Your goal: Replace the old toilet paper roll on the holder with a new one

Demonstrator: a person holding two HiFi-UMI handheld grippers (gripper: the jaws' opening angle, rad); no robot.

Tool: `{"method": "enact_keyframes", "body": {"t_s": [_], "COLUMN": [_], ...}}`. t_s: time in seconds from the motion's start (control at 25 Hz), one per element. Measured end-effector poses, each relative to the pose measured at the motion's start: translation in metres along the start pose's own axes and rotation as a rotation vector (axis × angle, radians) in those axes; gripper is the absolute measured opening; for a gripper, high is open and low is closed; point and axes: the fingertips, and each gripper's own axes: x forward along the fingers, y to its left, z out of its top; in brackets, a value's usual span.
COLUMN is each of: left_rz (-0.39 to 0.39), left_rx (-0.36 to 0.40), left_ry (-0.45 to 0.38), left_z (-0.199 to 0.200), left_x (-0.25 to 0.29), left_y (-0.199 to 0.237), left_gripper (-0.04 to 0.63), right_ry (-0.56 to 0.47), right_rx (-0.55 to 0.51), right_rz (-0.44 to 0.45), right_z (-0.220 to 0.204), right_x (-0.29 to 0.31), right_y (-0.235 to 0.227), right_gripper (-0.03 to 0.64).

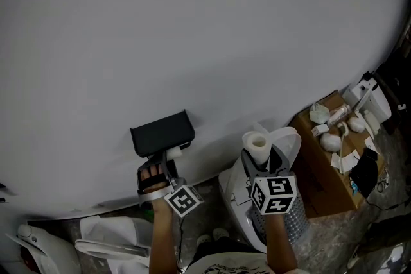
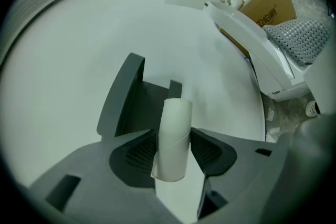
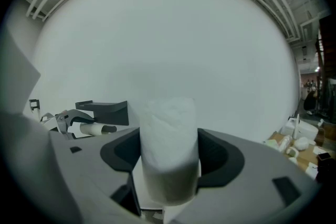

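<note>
Head view: old roll (image 1: 174, 152) (half hidden)

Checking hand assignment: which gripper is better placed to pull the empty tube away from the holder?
Left. The left gripper has its jaws closed on the cardboard tube, right at the black holder. The right gripper stands off to the side, jaws full with the new paper roll.

bare cardboard tube (image 2: 173, 136) between the jaws
</note>
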Motion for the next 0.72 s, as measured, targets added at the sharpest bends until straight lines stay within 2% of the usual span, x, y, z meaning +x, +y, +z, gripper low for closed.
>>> {"method": "enact_keyframes", "body": {"t_s": [0.44,0.72], "left_rz": [0.009,0.006], "left_rx": [0.017,0.017], "left_ry": [0.002,-0.048], "left_z": [0.006,0.034], "left_x": [0.003,0.006], "left_y": [0.002,-0.001], "left_gripper": [0.193,0.189], "right_ry": [0.001,-0.002], "right_rx": [0.005,0.010], "right_rz": [-0.002,-0.022], "right_z": [-0.001,0.000], "right_x": [0.004,0.002], "right_y": [-0.006,-0.019], "right_gripper": [0.302,0.302]}}
